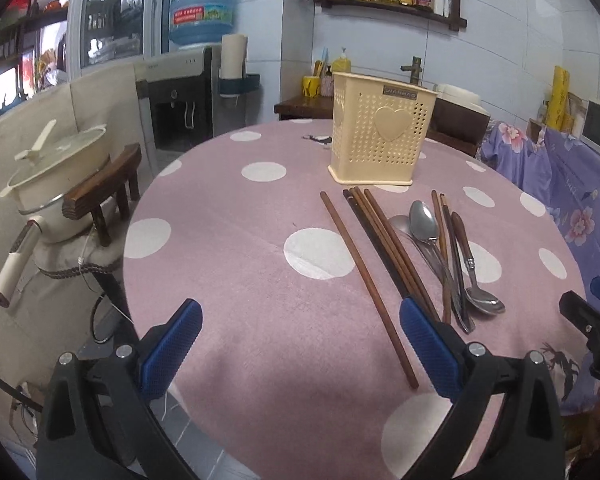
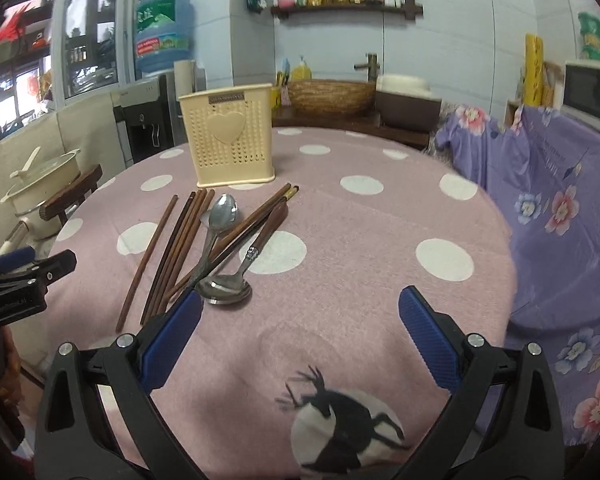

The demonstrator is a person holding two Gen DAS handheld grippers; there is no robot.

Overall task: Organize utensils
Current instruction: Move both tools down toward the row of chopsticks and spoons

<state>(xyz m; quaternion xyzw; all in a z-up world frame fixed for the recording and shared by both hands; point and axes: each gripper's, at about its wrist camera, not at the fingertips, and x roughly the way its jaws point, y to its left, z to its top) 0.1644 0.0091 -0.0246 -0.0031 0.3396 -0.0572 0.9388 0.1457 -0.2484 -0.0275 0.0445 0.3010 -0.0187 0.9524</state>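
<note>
A cream perforated utensil holder [image 1: 382, 132] with a heart on its front stands upright at the far side of the round pink dotted table [image 1: 260, 300]; it also shows in the right wrist view [image 2: 232, 136]. In front of it lie several brown chopsticks [image 1: 364, 276] [image 2: 172, 248], two steel spoons [image 1: 424, 224] [image 2: 220, 212] and a wooden-handled spoon [image 1: 470, 264] [image 2: 256, 248]. My left gripper [image 1: 300, 344] is open and empty, low over the near table edge, left of the pile. My right gripper [image 2: 300, 340] is open and empty, near the spoon bowls.
A cream pot [image 1: 56, 168] sits on a wooden chair at the left. A purple flowered cloth [image 2: 560, 208] covers furniture at the right. A water dispenser [image 1: 180, 96] and a sink counter [image 2: 340, 116] stand behind the table.
</note>
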